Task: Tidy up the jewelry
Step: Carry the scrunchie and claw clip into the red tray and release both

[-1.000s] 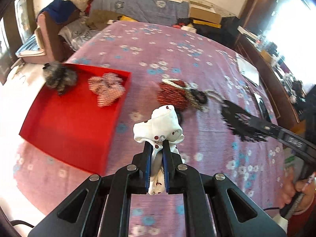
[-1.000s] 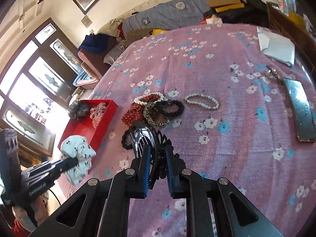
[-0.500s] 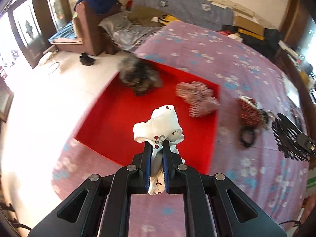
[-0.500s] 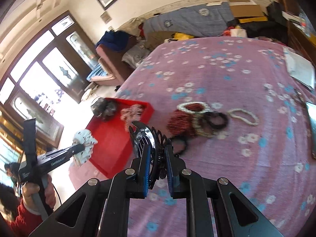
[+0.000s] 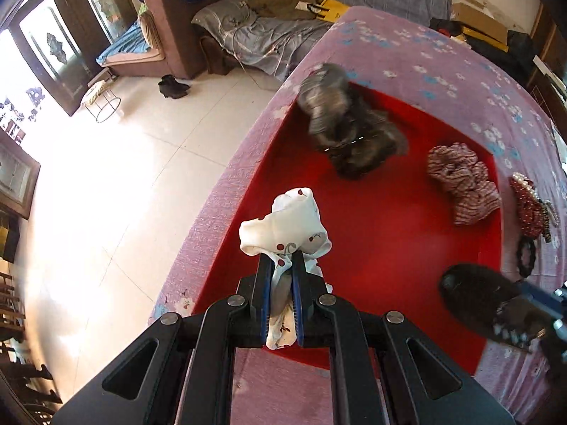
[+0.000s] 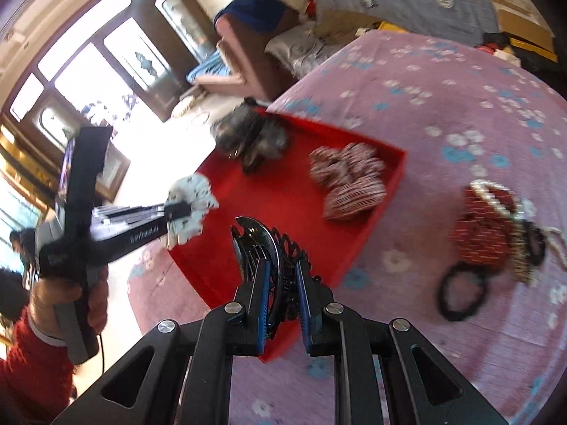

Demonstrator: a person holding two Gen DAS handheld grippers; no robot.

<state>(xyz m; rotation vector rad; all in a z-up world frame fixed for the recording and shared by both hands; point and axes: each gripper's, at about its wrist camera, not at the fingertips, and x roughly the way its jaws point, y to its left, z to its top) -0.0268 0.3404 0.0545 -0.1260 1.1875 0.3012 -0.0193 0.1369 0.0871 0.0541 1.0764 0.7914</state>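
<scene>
Purple flowered cloth (image 5: 443, 71) carries my red tray (image 5: 389, 248). Above it, my left gripper (image 5: 281, 265) pinches the white scrunchie (image 5: 287, 223); my right gripper (image 6: 281, 276) clamps the black hair claw (image 6: 269, 251).

I see the tray (image 5: 407, 318) at the bed's (image 5: 443, 81) left edge, two scrunchies (image 5: 460, 184) inside along its far side. Right of it, on the cover, bracelets (image 6: 496, 223) lie heaped with a hair tie (image 6: 460, 297) just before them. A sofa (image 5: 170, 35) stands beyond, left.
</scene>
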